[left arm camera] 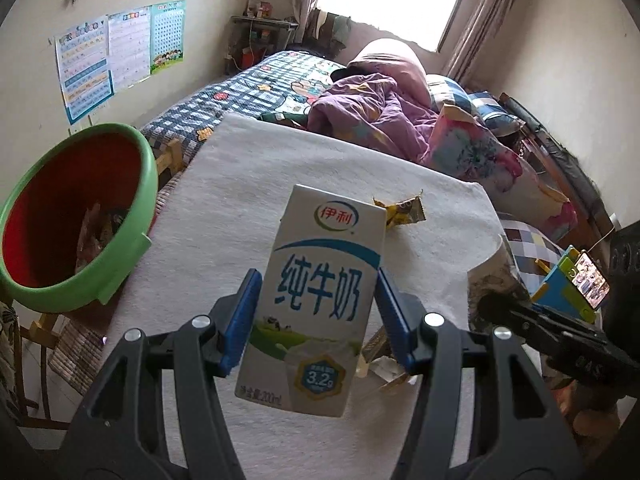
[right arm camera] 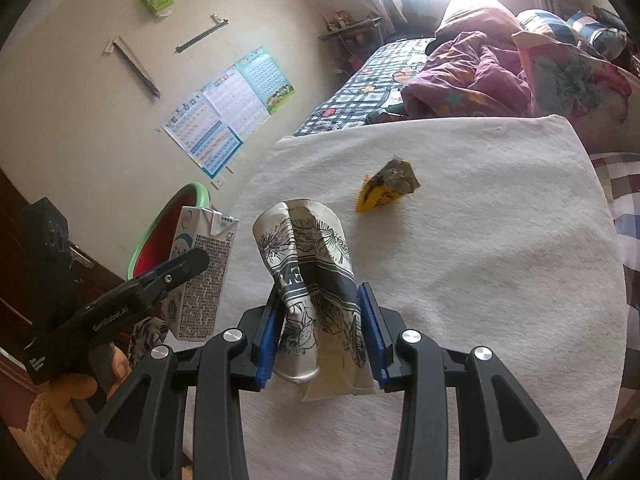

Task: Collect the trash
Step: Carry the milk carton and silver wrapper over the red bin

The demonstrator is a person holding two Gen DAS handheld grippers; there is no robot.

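Note:
My left gripper (left arm camera: pixel 316 320) is shut on a white and blue milk carton (left arm camera: pixel 316 296) and holds it upright above the white cloth table (left arm camera: pixel 208 220). The carton also shows in the right wrist view (right arm camera: pixel 202 276). My right gripper (right arm camera: pixel 320 328) is shut on a crushed paper cup with black flower print (right arm camera: pixel 312 272), just above the table (right arm camera: pixel 480 260). A yellow snack wrapper (right arm camera: pixel 386 188) lies farther back on the cloth; it shows behind the carton in the left wrist view (left arm camera: pixel 400 212). A green basin with a red inside (left arm camera: pixel 72 216) stands left of the table and holds some trash.
More wrapper scraps (left arm camera: pixel 384 364) lie on the cloth under the carton. A bed with a checked cover (left arm camera: pixel 272 80) and purple bedding (left arm camera: pixel 372 108) stands beyond the table. A phone on a coloured stand (left arm camera: pixel 576 284) is at the right. Posters (left arm camera: pixel 116 52) hang on the left wall.

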